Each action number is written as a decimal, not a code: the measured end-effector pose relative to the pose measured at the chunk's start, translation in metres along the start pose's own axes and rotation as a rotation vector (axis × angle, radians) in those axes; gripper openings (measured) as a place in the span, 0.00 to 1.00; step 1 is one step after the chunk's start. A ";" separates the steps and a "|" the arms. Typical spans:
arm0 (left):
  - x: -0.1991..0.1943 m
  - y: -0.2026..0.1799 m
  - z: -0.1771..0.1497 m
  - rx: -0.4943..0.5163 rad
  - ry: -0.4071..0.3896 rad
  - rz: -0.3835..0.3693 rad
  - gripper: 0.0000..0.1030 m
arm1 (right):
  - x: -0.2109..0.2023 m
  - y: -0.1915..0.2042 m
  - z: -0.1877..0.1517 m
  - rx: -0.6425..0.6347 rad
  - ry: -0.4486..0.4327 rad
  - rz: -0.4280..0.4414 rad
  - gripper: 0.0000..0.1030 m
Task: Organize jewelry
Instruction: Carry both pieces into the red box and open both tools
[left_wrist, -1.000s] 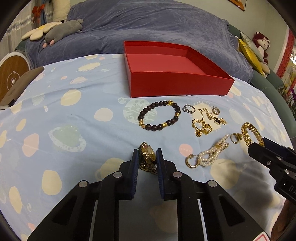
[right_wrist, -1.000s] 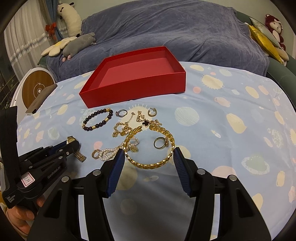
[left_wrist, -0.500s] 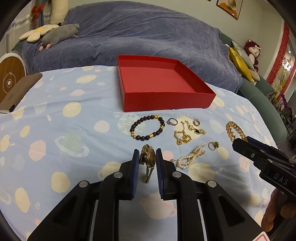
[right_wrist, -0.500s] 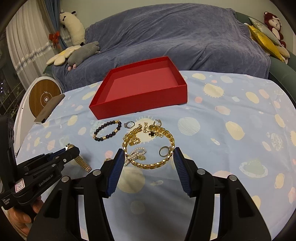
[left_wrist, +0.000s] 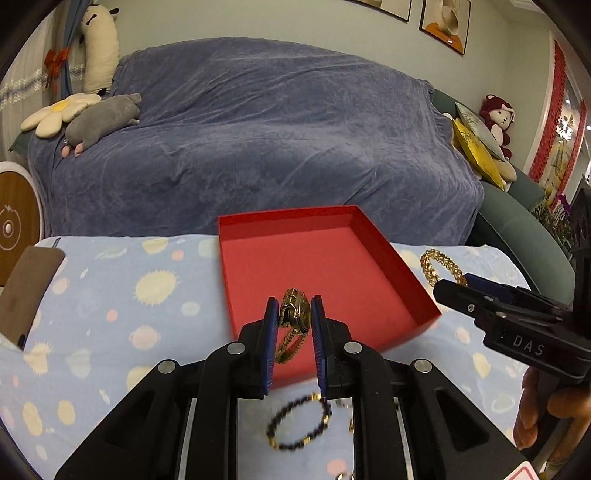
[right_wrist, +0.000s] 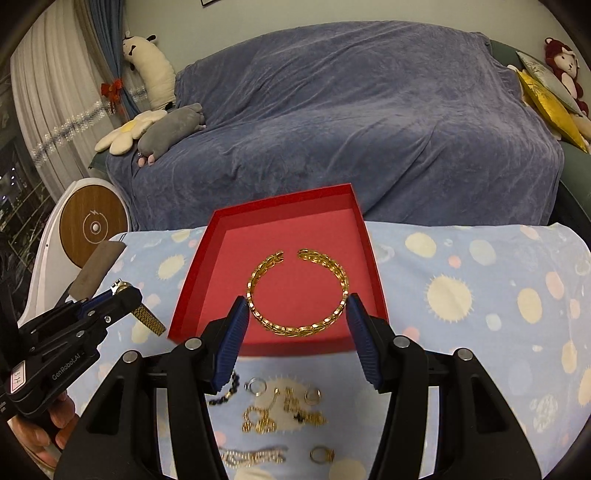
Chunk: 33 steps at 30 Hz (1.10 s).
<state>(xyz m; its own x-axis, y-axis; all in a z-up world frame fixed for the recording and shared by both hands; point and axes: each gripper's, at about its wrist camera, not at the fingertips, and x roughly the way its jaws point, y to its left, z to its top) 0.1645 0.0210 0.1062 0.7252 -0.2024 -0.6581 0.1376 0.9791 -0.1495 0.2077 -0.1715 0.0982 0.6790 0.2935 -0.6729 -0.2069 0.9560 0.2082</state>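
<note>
My left gripper (left_wrist: 294, 321) is shut on a gold watch (left_wrist: 295, 314) and holds it in the air over the near edge of the red box (left_wrist: 258, 229); its band hangs down. My right gripper (right_wrist: 297, 314) is shut on a gold chain bangle (right_wrist: 258, 280) and holds it over the red box (right_wrist: 207, 254). In the left wrist view the bangle (left_wrist: 430, 264) sticks up at the box's right side. The left gripper with the watch (right_wrist: 122, 286) shows at the left of the right wrist view. A dark bead bracelet (left_wrist: 299, 424) lies on the cloth below.
Rings (right_wrist: 255, 386), gold chains (right_wrist: 258, 421) and a pearl piece (right_wrist: 255, 456) lie on the spotted blue cloth (right_wrist: 480, 295) in front of the box. A brown flat object (left_wrist: 26, 291) sits at the cloth's left edge. A blue-covered sofa (left_wrist: 258, 129) stands behind.
Both grippers have risen and moved forward with their pieces, from low over the loose jewelry to above the red box. The rest of the jewelry stays on the cloth.
</note>
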 end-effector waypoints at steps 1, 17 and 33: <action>0.012 0.002 0.010 -0.004 -0.001 0.004 0.14 | 0.012 0.000 0.009 -0.006 0.008 0.003 0.51; 0.155 0.026 0.079 -0.010 0.089 0.052 0.06 | 0.156 -0.018 0.064 -0.019 0.151 -0.033 0.52; 0.103 0.038 0.024 -0.058 0.062 0.073 0.54 | 0.137 -0.032 0.040 0.086 0.079 -0.060 0.78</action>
<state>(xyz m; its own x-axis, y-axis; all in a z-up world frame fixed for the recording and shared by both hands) 0.2610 0.0376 0.0503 0.6886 -0.1335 -0.7127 0.0455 0.9889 -0.1413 0.3359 -0.1620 0.0279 0.6299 0.2384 -0.7392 -0.1040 0.9690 0.2239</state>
